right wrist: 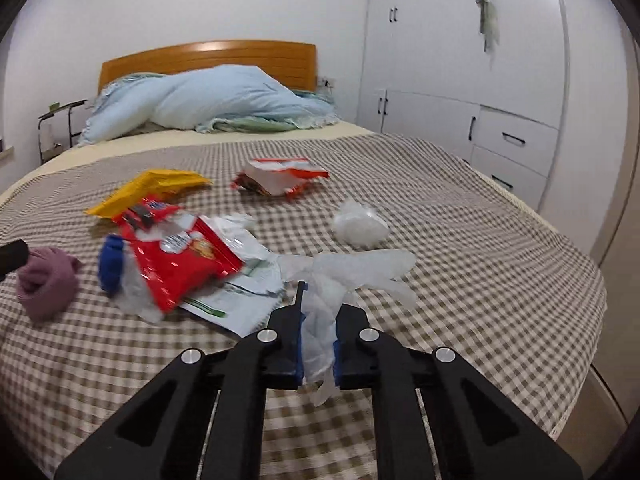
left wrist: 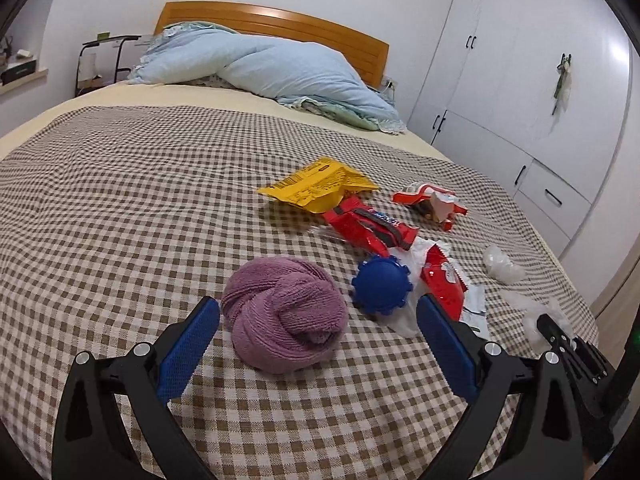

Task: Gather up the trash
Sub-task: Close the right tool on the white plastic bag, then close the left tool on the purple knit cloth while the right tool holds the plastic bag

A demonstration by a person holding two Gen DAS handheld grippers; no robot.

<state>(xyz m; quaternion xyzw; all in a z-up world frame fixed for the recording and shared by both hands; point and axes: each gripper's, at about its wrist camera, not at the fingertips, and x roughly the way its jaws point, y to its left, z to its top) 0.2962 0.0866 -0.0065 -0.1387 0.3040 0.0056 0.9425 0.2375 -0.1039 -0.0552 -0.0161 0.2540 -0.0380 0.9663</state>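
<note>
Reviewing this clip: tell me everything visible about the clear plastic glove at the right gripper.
The clear plastic glove is thin, translucent and crumpled. Its cuff end is pinched between the blue pads of the right gripper, a short tail poking out behind them. The finger end spreads forward and appears to lie on the checked bedspread, beside a white torn wrapper. In the left wrist view it shows only partly, behind the right gripper.

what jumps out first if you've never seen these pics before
The litter heaped mid-bed on the checked cover draws the eye first: a yellow bag, red snack wrappers and a blue spiky ball beside a rolled purple towel. Nearest the right wrist camera, the right gripper is shut on a clear plastic glove, while the left gripper hangs open over the towel. A pale blue duvet is bunched at the wooden headboard.
</note>
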